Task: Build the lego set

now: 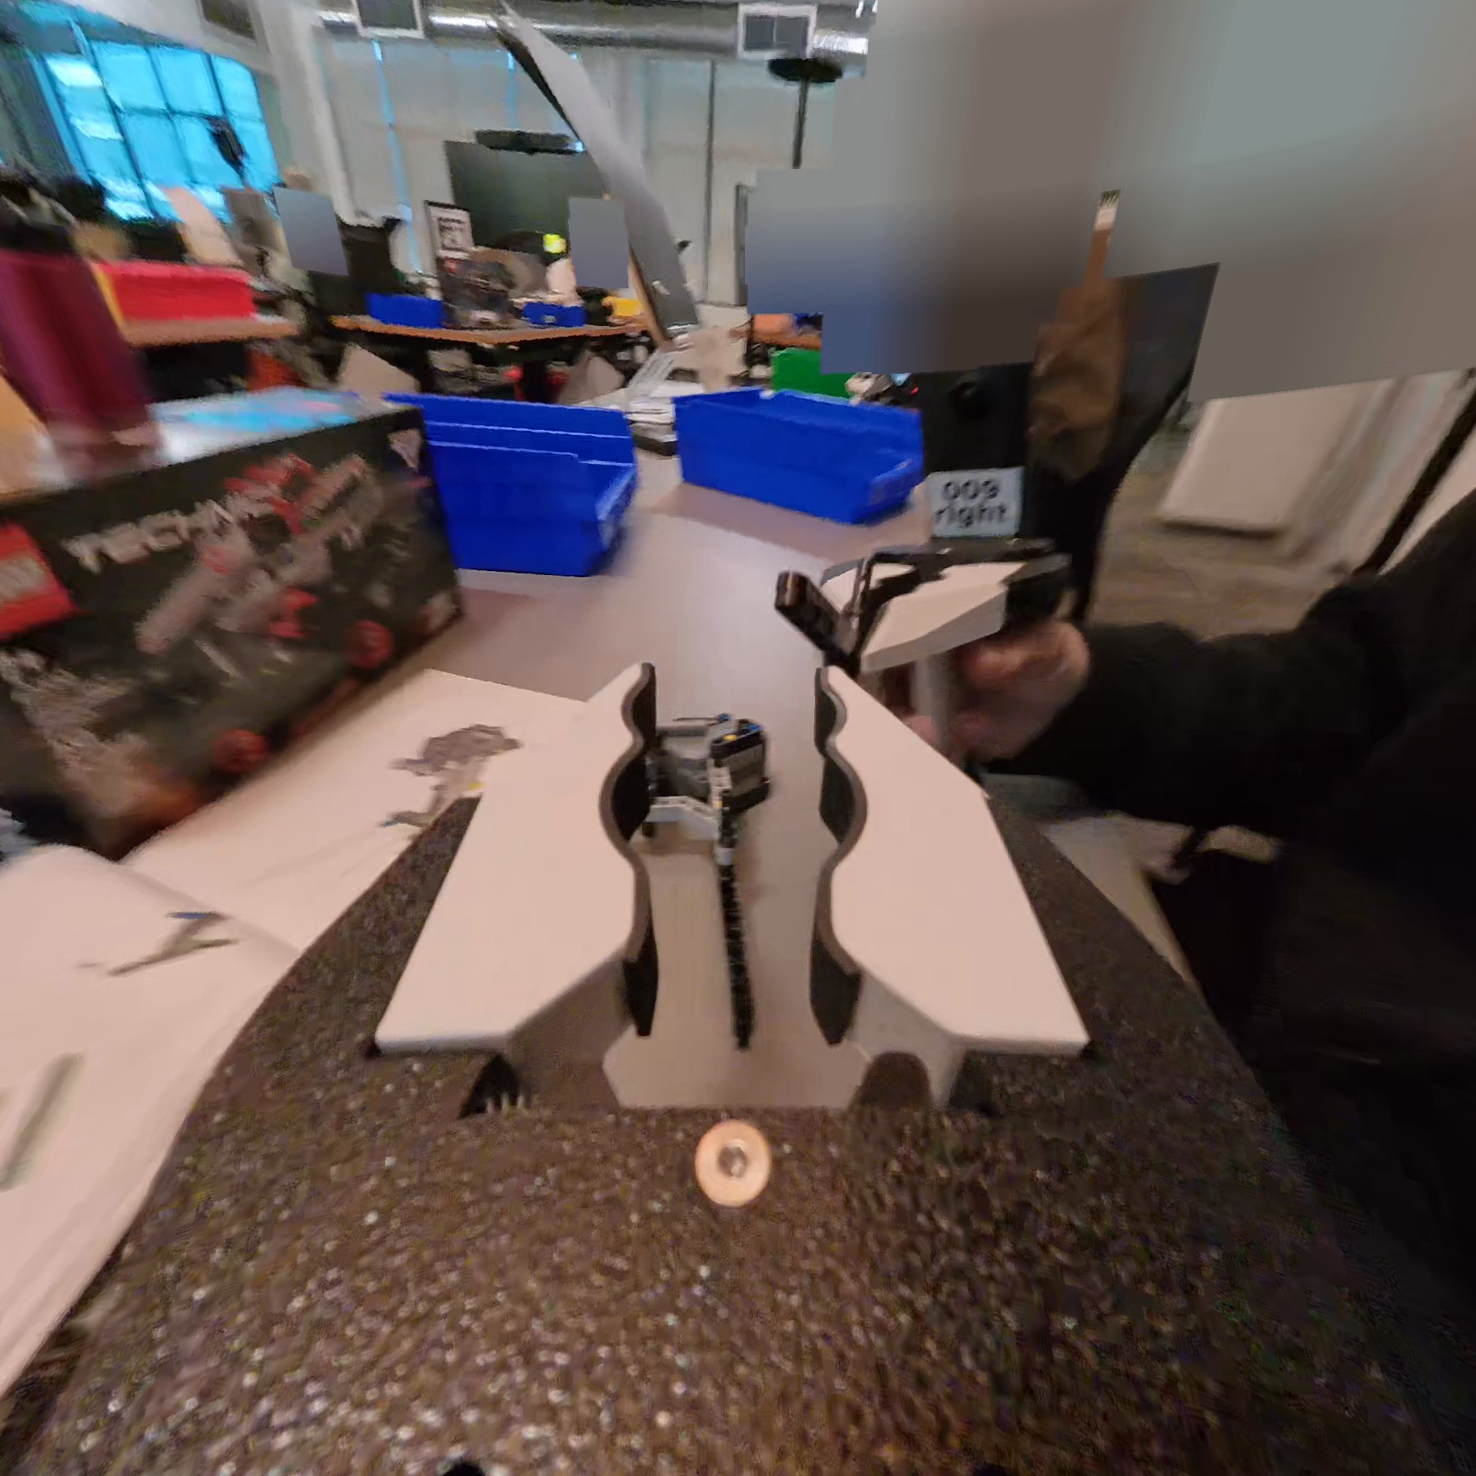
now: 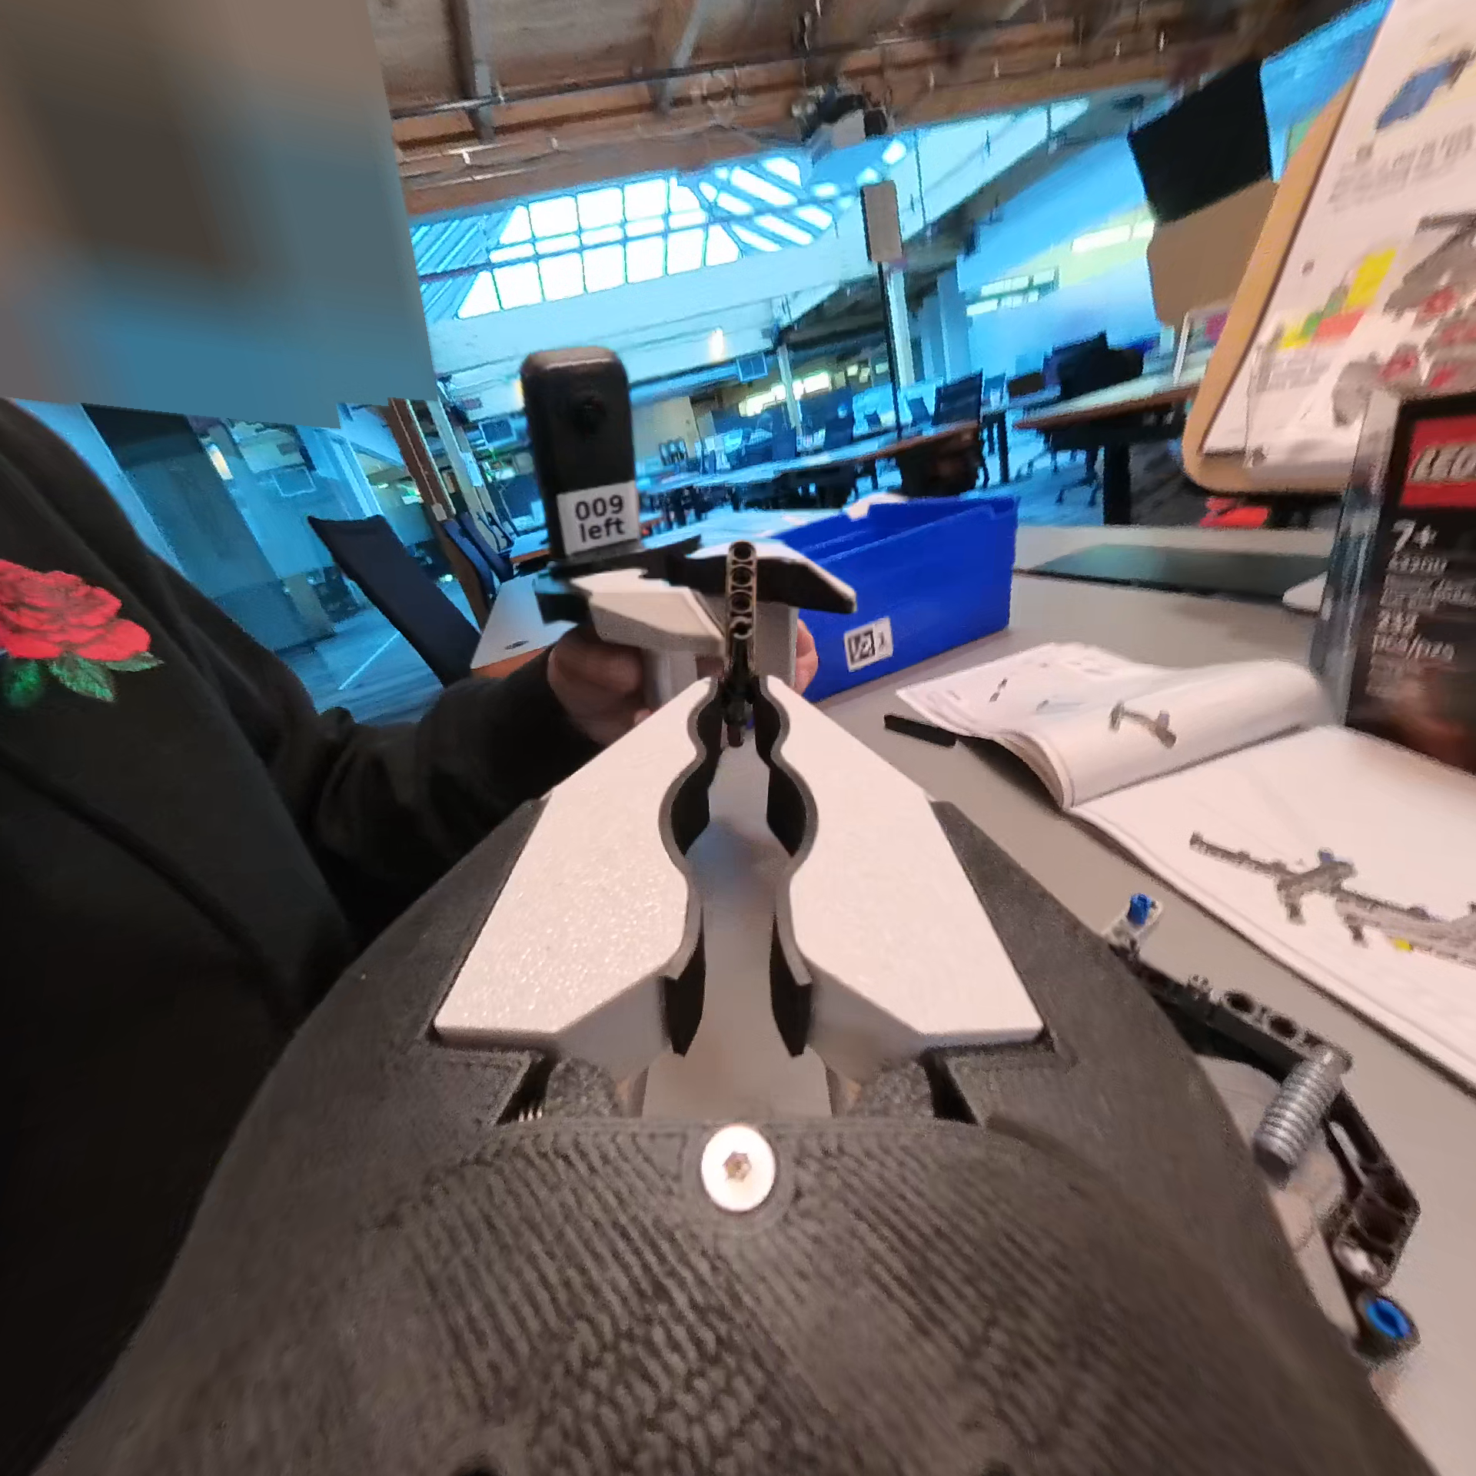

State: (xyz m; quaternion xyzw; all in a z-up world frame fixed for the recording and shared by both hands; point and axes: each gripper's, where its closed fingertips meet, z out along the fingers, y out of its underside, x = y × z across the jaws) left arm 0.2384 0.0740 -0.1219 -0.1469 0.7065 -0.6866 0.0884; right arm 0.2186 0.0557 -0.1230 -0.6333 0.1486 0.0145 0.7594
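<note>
My left gripper (image 1: 731, 703) is open above the grey table (image 1: 719, 591). A small grey and black lego assembly (image 1: 707, 767) with a long black beam (image 1: 736, 942) lies between its fingers, close to the left finger, not gripped. My right gripper (image 2: 739, 711) is shut on a thin black lego beam (image 2: 739, 607) with holes, which stands upright from its tips. In the left wrist view that gripper (image 1: 839, 631) is up and to the right with the black piece (image 1: 803, 603) at its tip. Another black lego frame (image 2: 1294, 1062) with a grey threaded part and blue pins lies under my right gripper's right side.
The lego box (image 1: 224, 575) stands left, also in the right wrist view (image 2: 1422, 599). Open instruction booklets (image 1: 279, 799) (image 2: 1118, 719) lie on the table. Blue bins (image 1: 535, 495) (image 1: 799, 455) (image 2: 918, 591) stand behind. A person's dark sleeve (image 1: 1238, 719) is at the right. Both grippers' tips are close together, under 4 cm apart.
</note>
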